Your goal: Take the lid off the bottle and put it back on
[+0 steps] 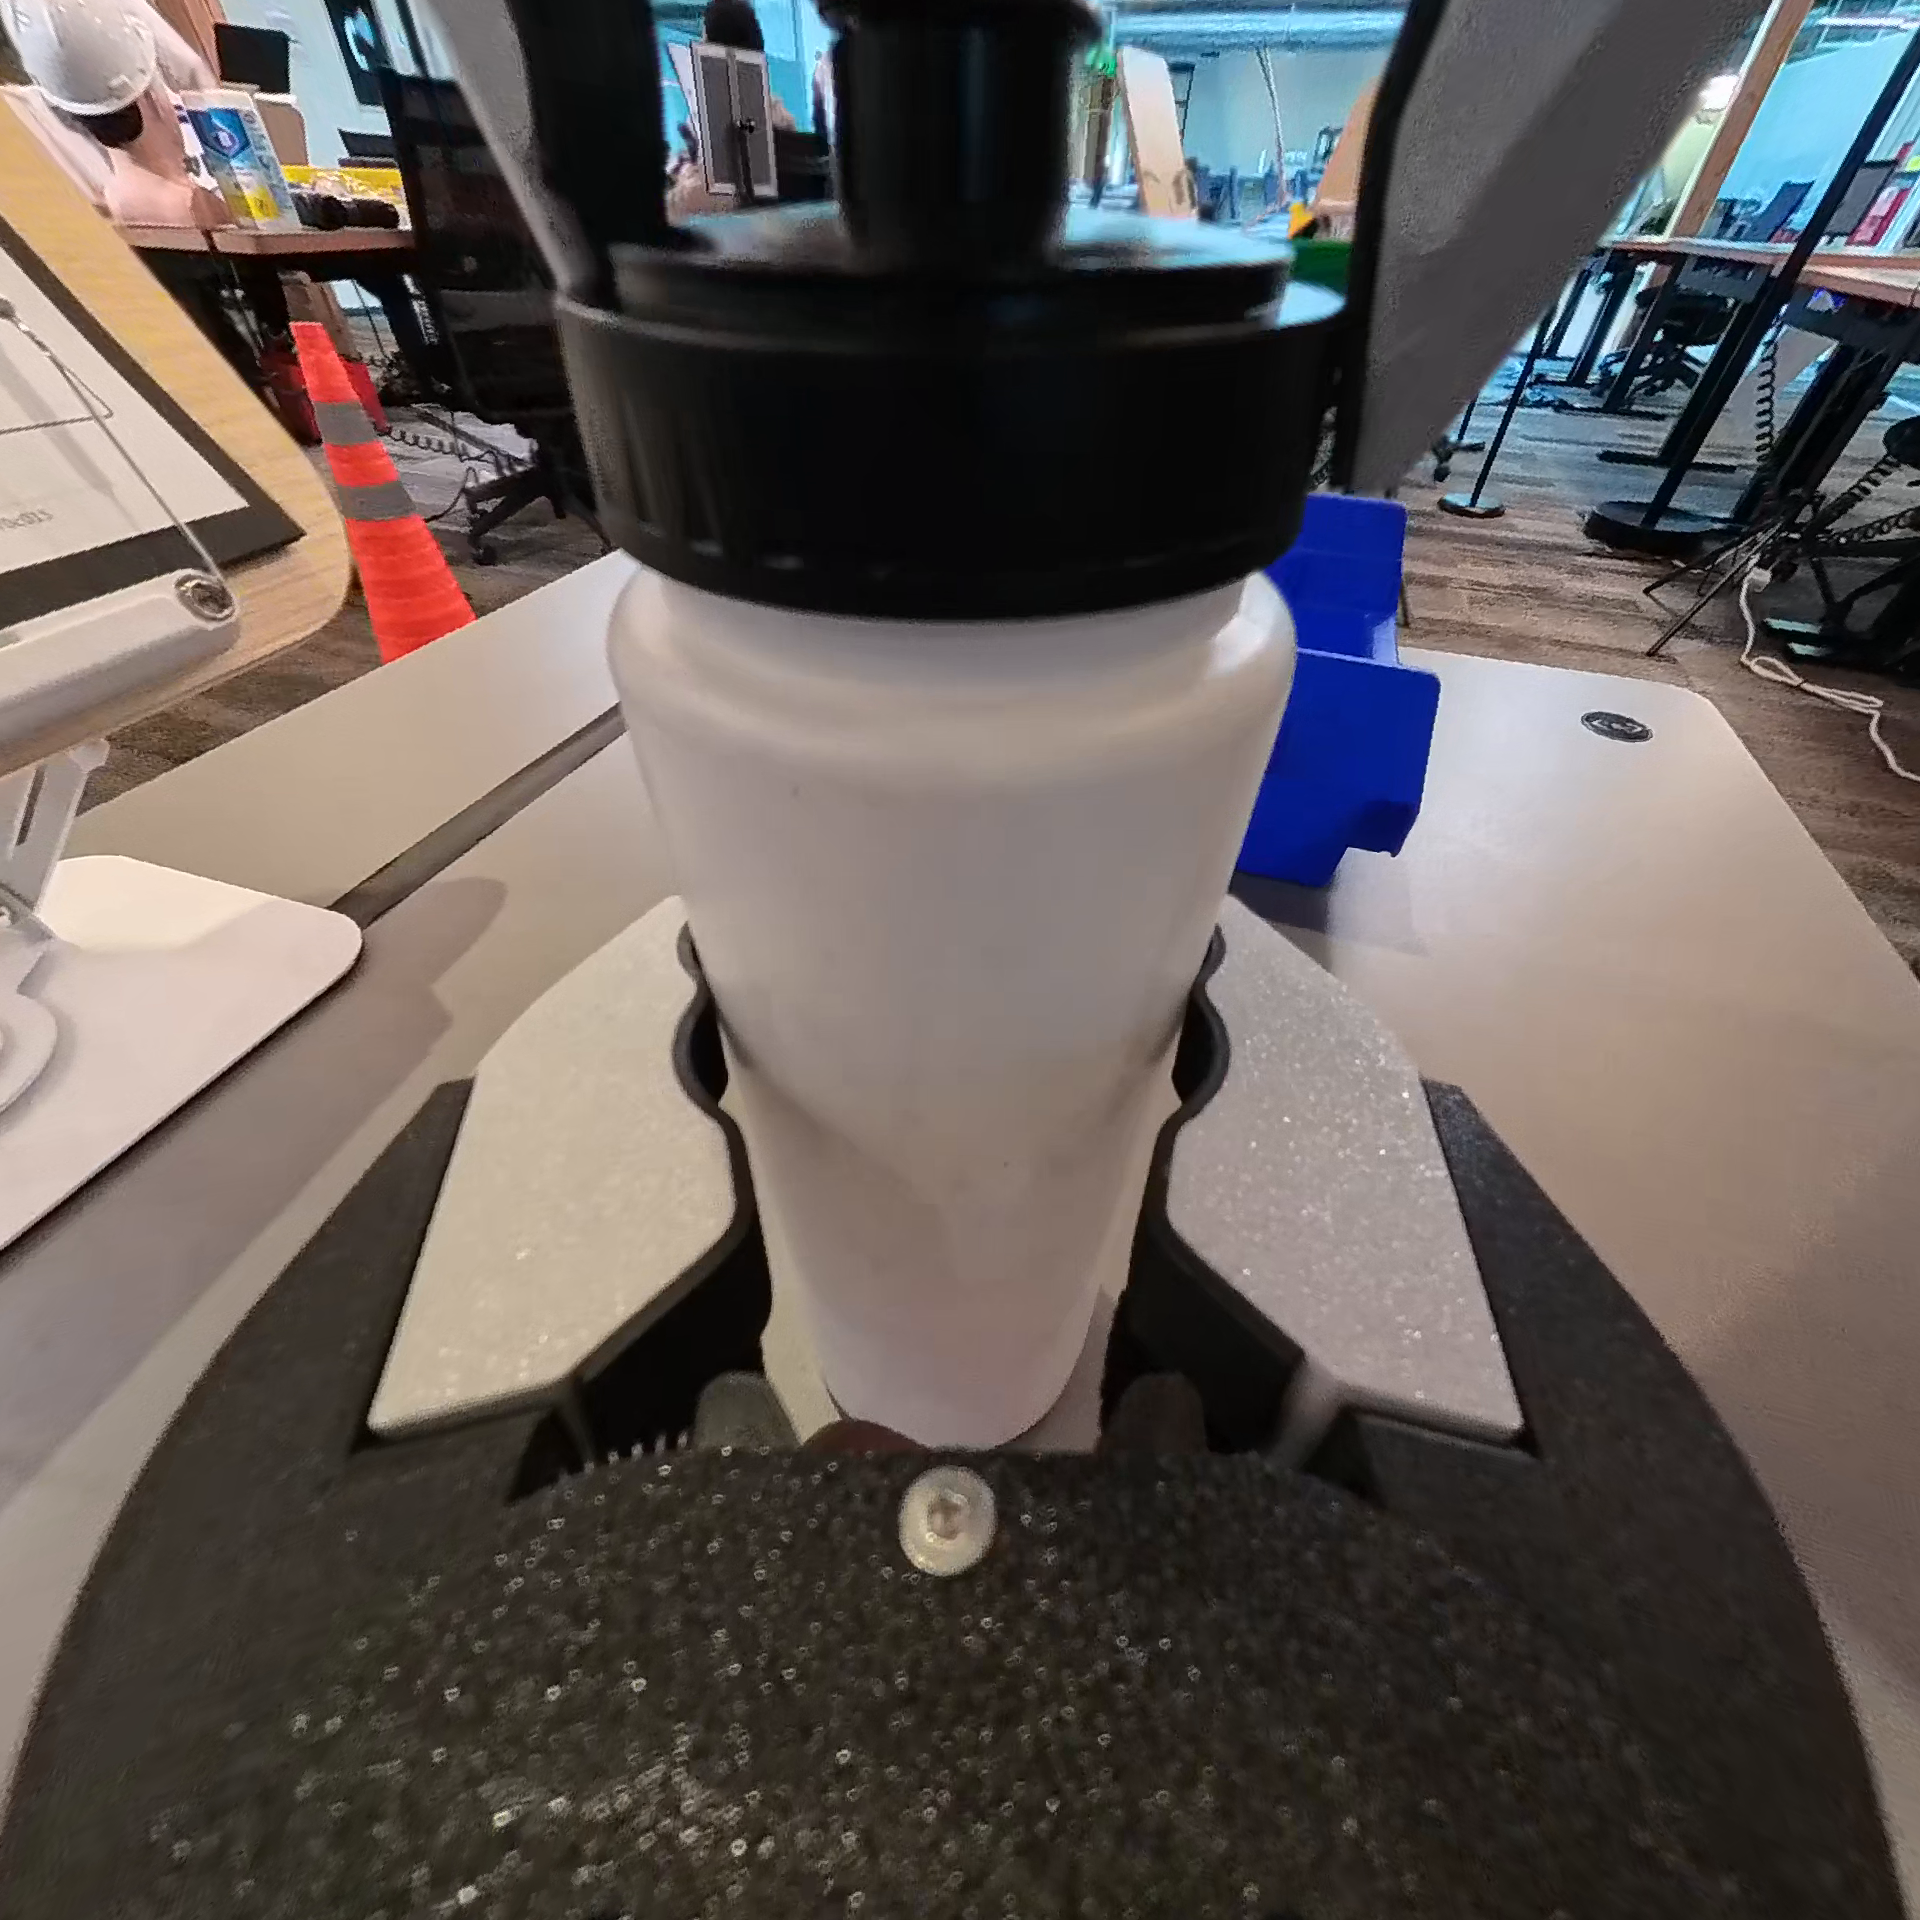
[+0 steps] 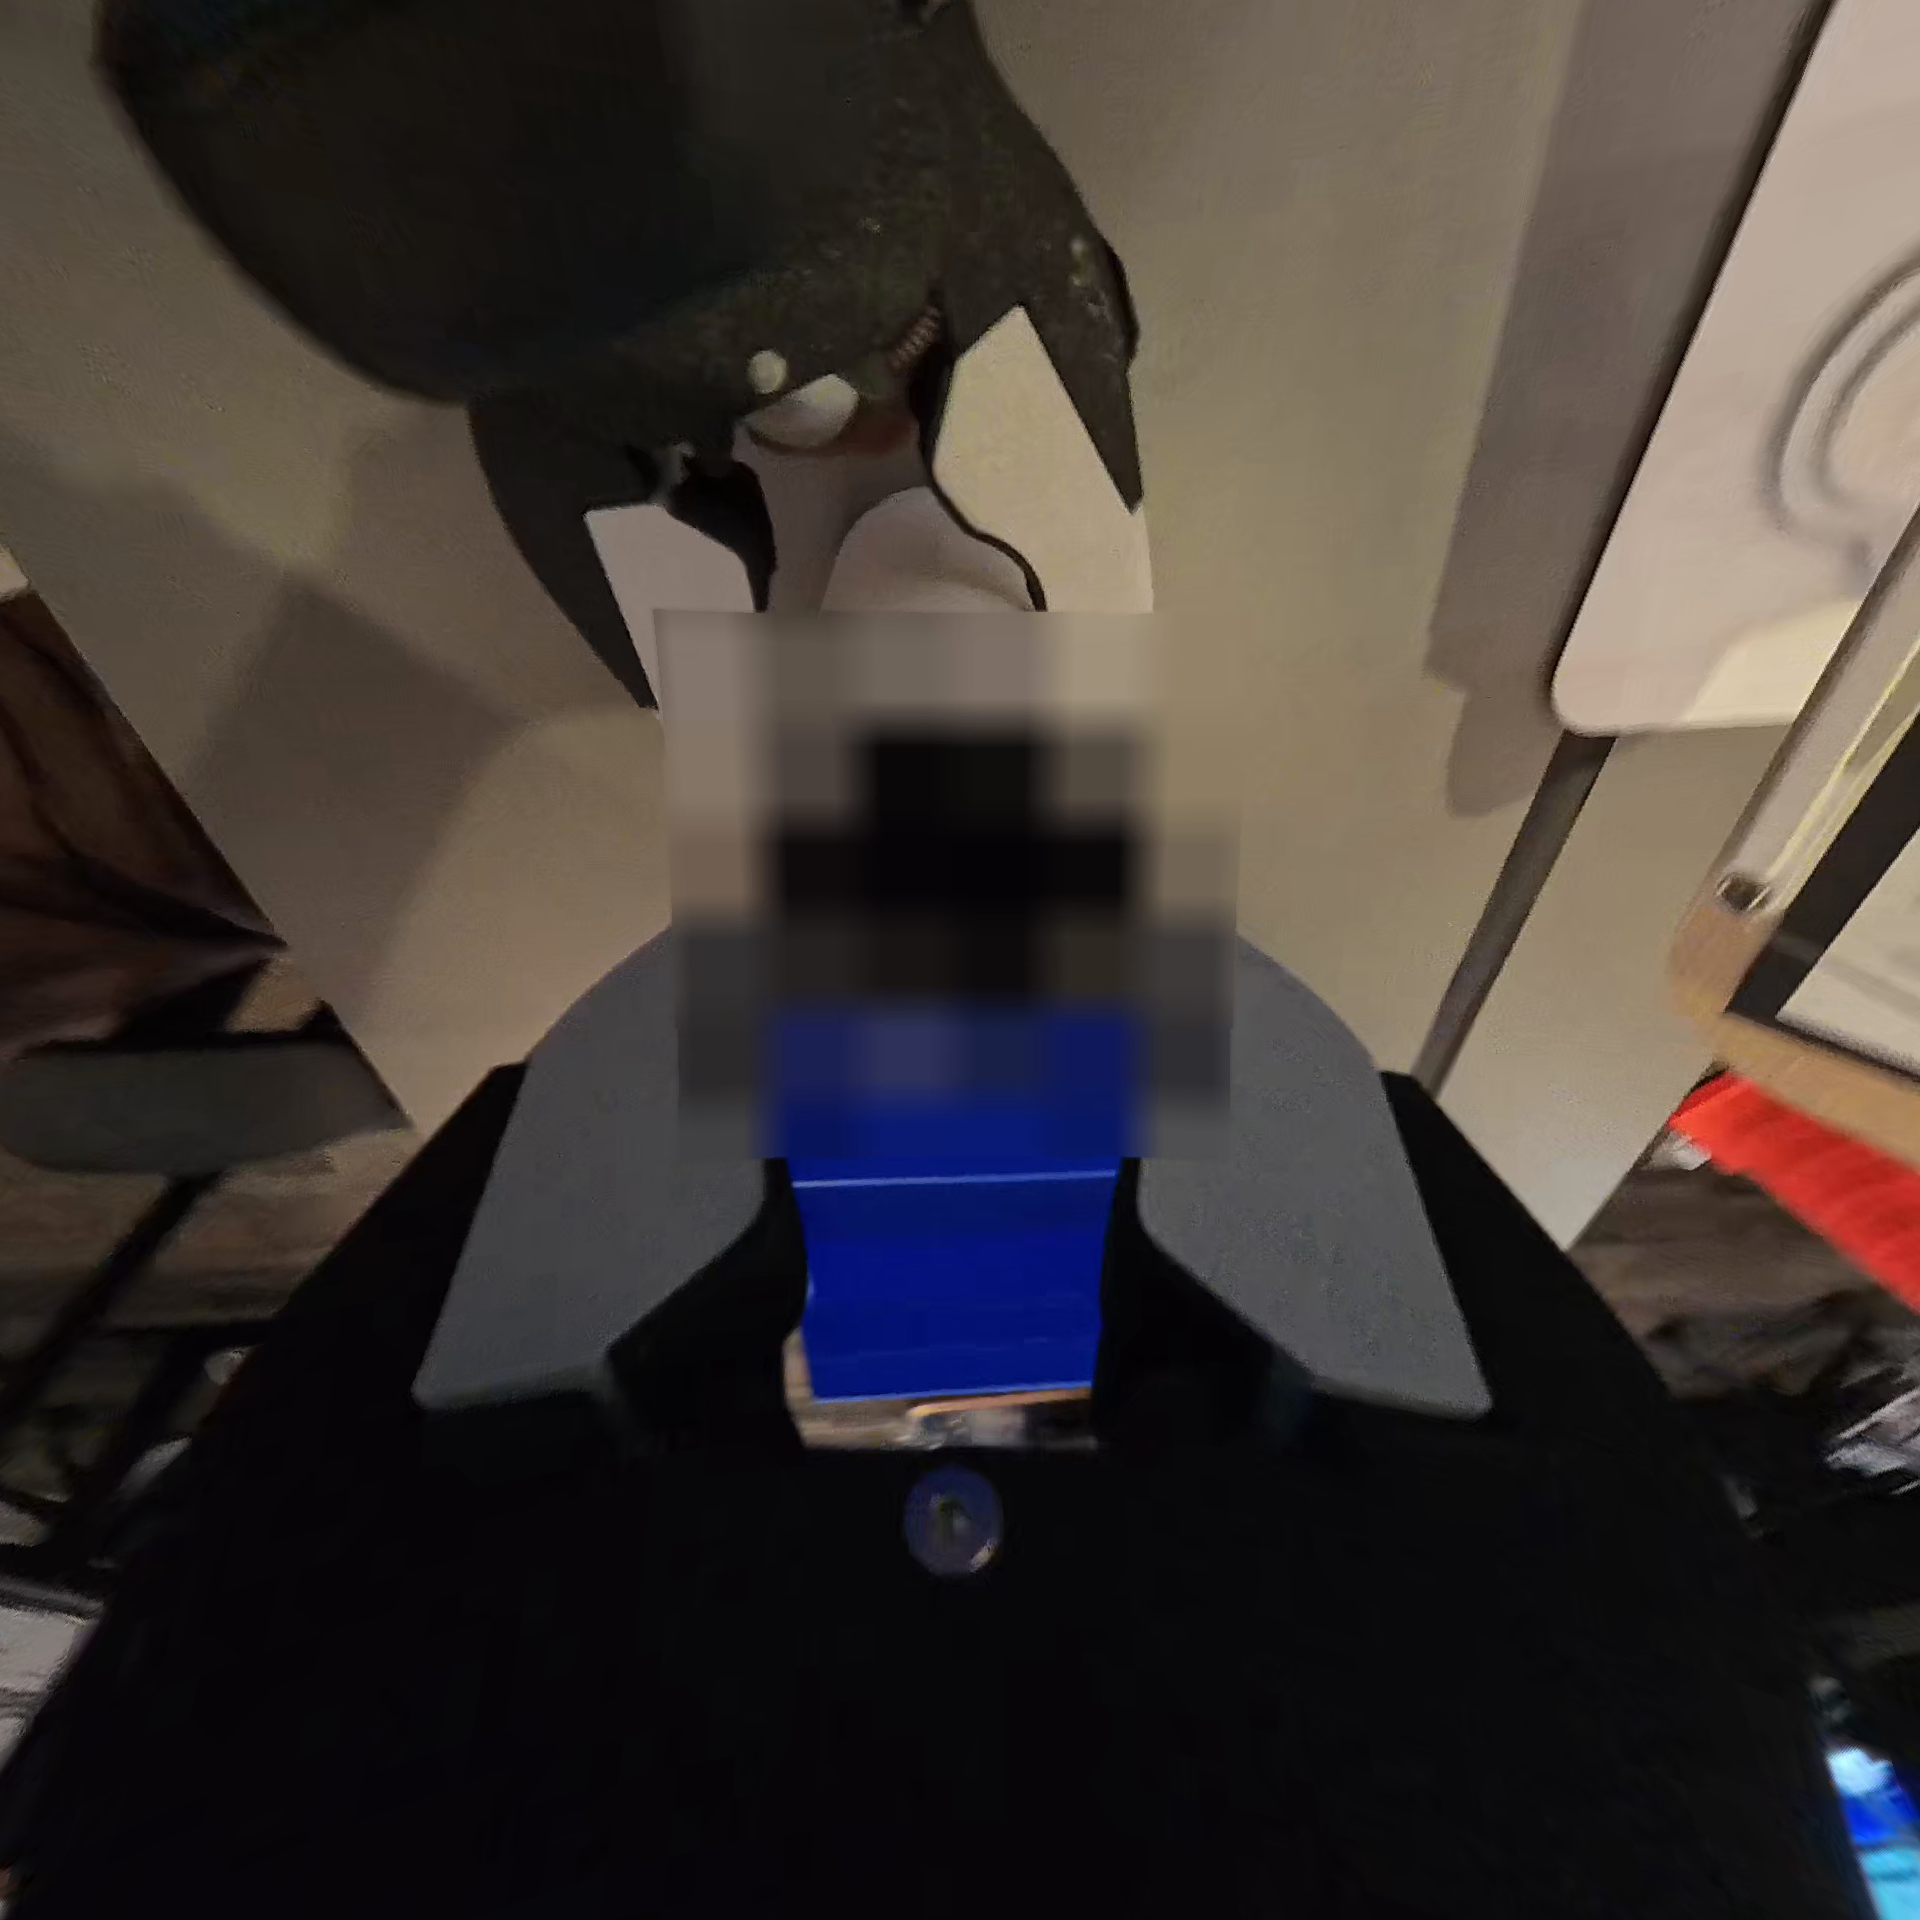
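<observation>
Left fingers (image 1: 717,1049) clamped on white bottle (image 1: 951,935) with black lid (image 1: 951,447); right fingers' (image 2: 1299,1091) state apparently untellable behind blur.

One white bottle (image 1: 951,987) stands on the grey table (image 1: 1621,1039), with one black lid (image 1: 935,457) on its top. One blue bin (image 1: 1340,707) sits behind it toward the table's far edge. One white stand base (image 1: 177,997) rests by the table's left edge. Two grippers (image 1: 951,1023) (image 2: 951,1039) are in view. One orange cone (image 1: 384,509) stands on the floor beyond the table's far left edge.
</observation>
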Demonstrator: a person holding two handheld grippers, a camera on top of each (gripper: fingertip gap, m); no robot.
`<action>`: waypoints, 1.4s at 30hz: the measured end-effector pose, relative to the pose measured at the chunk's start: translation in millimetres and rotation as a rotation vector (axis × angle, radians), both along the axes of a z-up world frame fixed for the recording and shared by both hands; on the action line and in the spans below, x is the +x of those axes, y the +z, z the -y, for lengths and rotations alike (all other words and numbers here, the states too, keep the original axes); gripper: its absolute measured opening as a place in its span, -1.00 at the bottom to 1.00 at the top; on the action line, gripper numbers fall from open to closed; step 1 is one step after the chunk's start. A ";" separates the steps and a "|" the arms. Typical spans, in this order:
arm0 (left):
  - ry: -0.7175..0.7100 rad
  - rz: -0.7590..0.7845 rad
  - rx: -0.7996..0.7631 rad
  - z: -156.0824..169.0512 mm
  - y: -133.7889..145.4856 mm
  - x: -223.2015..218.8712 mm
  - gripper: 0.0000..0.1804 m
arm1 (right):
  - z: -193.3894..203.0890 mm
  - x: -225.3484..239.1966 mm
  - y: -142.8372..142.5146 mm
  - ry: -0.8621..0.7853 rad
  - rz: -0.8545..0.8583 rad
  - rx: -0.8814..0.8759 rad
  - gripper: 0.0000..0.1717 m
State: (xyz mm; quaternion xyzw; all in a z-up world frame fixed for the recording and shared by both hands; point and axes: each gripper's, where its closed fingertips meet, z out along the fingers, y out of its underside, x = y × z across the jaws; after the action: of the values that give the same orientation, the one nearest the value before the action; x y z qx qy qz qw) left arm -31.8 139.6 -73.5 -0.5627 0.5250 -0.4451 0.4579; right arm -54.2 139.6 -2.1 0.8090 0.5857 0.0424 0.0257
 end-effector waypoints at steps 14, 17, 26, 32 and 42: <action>0.002 -0.003 0.001 2.0 0.1 0.0 -0.06 | 9.8 -8.5 4.8 -0.352 -0.028 0.066 0.37; -0.002 0.004 -0.004 1.6 0.3 -0.5 -0.06 | 2.0 -7.1 24.2 -0.080 -0.055 0.175 0.48; -0.025 -0.015 0.003 6.1 -0.3 -0.2 -0.06 | 0.1 26.6 14.4 0.484 -0.109 0.216 0.25; -0.052 -0.015 0.001 10.9 -0.3 0.1 -0.06 | 5.4 13.0 6.1 0.627 -0.214 0.147 0.01; -0.077 -0.019 0.000 17.3 -0.6 2.3 -0.06 | 12.5 0.0 -2.4 0.752 -0.287 -0.004 -0.18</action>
State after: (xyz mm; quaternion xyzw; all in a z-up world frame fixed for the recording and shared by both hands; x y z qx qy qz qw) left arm -29.5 122.4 -74.2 -0.5464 0.5507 -0.4569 0.4353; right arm -54.3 127.1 -4.4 0.5358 0.8387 -0.0658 -0.0723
